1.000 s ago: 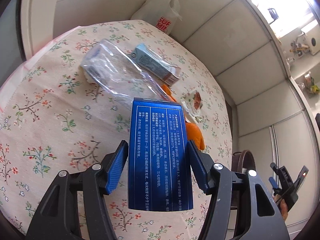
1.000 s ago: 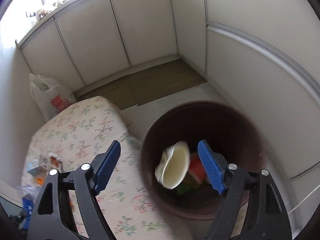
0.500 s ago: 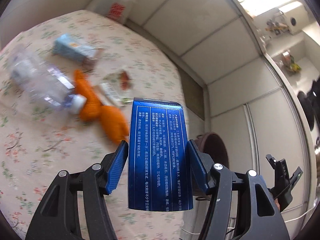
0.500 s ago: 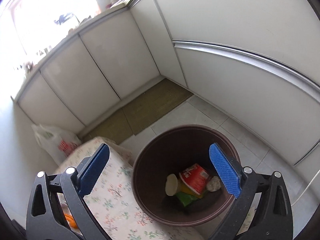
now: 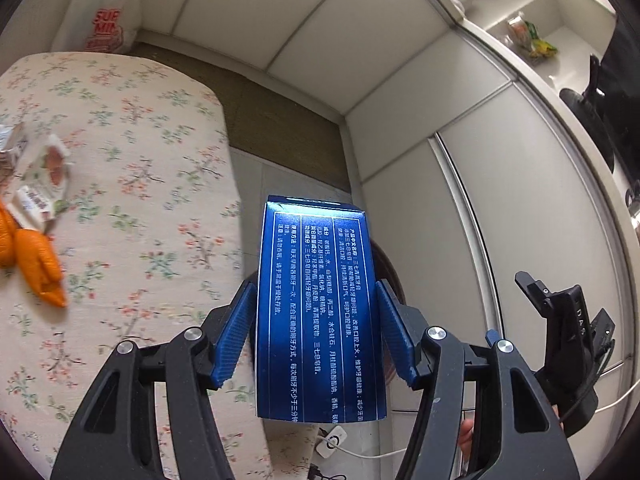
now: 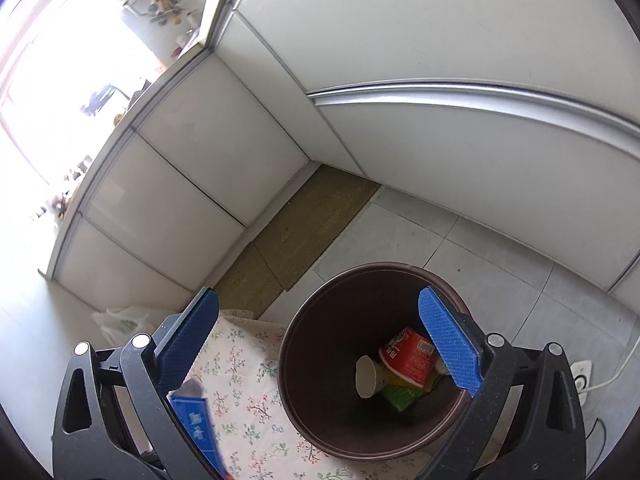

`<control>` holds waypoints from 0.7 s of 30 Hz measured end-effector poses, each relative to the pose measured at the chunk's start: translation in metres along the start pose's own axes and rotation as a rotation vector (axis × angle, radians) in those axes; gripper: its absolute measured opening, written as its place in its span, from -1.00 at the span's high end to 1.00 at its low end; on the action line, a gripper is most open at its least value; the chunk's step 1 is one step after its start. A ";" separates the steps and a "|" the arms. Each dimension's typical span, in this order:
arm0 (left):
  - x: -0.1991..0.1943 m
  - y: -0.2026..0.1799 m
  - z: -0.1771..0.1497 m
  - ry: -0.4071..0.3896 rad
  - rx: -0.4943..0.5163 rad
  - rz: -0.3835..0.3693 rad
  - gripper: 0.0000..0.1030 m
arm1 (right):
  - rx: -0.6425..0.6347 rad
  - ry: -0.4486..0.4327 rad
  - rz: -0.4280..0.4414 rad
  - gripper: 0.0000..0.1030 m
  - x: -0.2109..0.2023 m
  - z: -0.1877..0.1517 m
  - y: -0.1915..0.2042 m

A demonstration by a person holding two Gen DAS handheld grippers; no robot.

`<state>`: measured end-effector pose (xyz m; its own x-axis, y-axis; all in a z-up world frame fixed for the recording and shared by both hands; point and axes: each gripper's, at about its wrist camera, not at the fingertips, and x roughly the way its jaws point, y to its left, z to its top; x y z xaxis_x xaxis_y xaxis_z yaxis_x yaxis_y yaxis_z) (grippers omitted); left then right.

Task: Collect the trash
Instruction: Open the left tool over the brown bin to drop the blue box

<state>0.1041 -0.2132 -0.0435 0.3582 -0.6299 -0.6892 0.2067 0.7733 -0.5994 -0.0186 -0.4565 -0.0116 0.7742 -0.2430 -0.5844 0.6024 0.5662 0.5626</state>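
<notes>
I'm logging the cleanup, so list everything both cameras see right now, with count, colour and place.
blue box: 1, blue, held over table edge
table: 1, floral cloth, left
orange peels: 2, orange, on table
wrappers: about 3, white, table's left edge
plastic bag: 1, white, floor behind table
bin: 1, brown, floor beside table
red cup: 1, in bin
white cup: 1, in bin
mat: 1, olive, floor
left gripper: jaws clamping box
right gripper: jaws apart, above bin
</notes>
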 end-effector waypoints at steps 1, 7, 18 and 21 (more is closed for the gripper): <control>0.004 -0.004 0.000 0.006 0.005 -0.003 -0.16 | 0.012 0.006 0.007 -0.86 0.002 0.001 -0.002; 0.030 -0.025 -0.001 0.054 0.049 -0.012 -0.20 | 0.056 0.029 0.030 -0.86 0.010 0.002 -0.005; 0.038 -0.012 -0.009 0.094 0.054 0.011 -0.44 | 0.057 0.055 0.045 -0.86 0.015 0.000 0.001; 0.025 0.003 -0.014 0.073 0.079 0.074 -0.44 | 0.038 0.072 0.053 -0.86 0.017 -0.003 0.009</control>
<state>0.1009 -0.2273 -0.0686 0.3086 -0.5721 -0.7599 0.2545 0.8194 -0.5136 -0.0003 -0.4525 -0.0182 0.7899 -0.1559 -0.5930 0.5692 0.5463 0.6145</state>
